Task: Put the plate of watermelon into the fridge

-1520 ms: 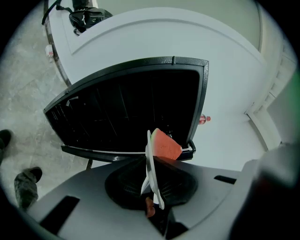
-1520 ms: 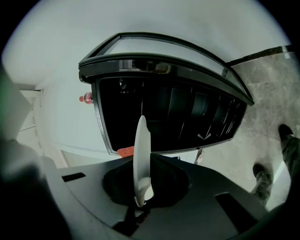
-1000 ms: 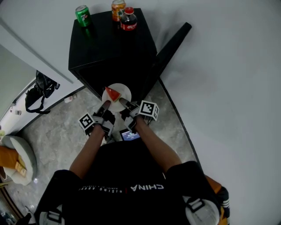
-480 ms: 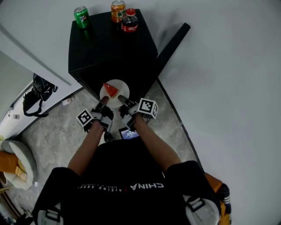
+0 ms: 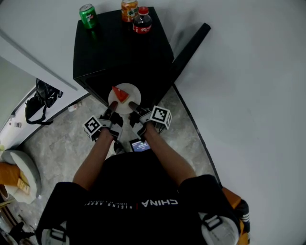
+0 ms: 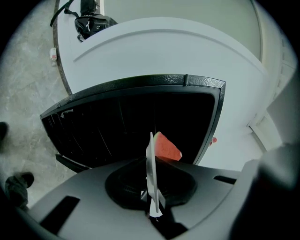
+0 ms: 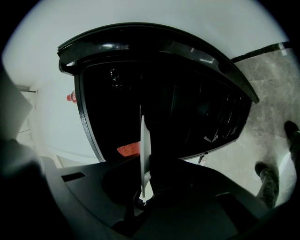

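Nearest the person, both grippers reach forward side by side, about level. The left gripper [image 5: 109, 113] has its jaws closed to a sliver on the near left rim of the plate [image 5: 133, 92]. The right gripper [image 5: 136, 108] pinches the near right rim the same way. In each gripper view the plate [image 6: 151, 171] [image 7: 144, 154] shows edge-on, a thin white line running out from between the jaws.

The plate hangs in the air between the grippers and the fridge [image 5: 119, 52], just in front of its dark opening and low above the floor [image 5: 62, 139]. A wedge of watermelon [image 5: 120, 94] lies loose on its far left part.

The plate looks stiff, thin and smooth, so a pinch on the rim could slip. All the weight hangs out beyond the jaws. Whether it would break if dropped I cannot tell, so I would treat it as breakable. The slice is wet and nothing holds it, so a tilt would likely slide it off. Two holds on the near rim, set apart as now, suit it best, with the plate kept level on its way in.

Beyond it the open fridge shows black inside, its door [image 5: 190, 45] swung out to the right. On the fridge top stand a green can [image 5: 88, 15], an orange can [image 5: 128, 8] and a cola bottle [image 5: 142, 21].
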Motion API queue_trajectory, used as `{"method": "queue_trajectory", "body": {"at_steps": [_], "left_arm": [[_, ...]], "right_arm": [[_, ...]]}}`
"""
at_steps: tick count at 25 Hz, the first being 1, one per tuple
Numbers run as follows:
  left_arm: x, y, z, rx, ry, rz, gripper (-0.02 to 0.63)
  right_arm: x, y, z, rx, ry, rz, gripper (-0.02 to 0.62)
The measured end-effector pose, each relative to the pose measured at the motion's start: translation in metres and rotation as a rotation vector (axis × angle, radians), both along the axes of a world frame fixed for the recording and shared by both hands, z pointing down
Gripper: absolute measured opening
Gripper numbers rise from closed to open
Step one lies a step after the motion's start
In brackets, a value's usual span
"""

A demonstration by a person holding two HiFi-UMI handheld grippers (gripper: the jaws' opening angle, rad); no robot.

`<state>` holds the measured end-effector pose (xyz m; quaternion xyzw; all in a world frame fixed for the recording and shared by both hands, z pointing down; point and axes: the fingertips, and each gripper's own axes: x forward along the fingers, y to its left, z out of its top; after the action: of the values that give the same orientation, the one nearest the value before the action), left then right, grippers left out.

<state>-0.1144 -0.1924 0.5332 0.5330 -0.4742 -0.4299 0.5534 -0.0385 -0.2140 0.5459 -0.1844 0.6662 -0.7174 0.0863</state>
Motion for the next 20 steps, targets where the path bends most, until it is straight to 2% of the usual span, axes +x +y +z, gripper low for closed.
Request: {"method": "queue_trajectory", "body": {"at_steps": [4,6,10,20], "left_arm": [[-0.002,-0.008,0.008,-0.02,-0.093,0.028,0.034],[-0.004,-0.009,0.013,-0.03,-0.115,0.026,0.044],[-0.008,-0.013,0.012,0.002,-0.109,0.025,0.124],[-0.007,-0.001,0.026,0.014,-0.08,0.071,0.169]], "right_arm": [[-0.001,-0.006,0.008,-0.032,-0.009,0.016,0.023],[-0.002,-0.008,0.015,-0.043,-0.018,0.02,0.023],[-0.004,-0.018,0.024,-0.032,-0.042,0.034,0.023],[-0.016,-0.047,0.048,0.006,-0.05,0.062,0.025]]}}
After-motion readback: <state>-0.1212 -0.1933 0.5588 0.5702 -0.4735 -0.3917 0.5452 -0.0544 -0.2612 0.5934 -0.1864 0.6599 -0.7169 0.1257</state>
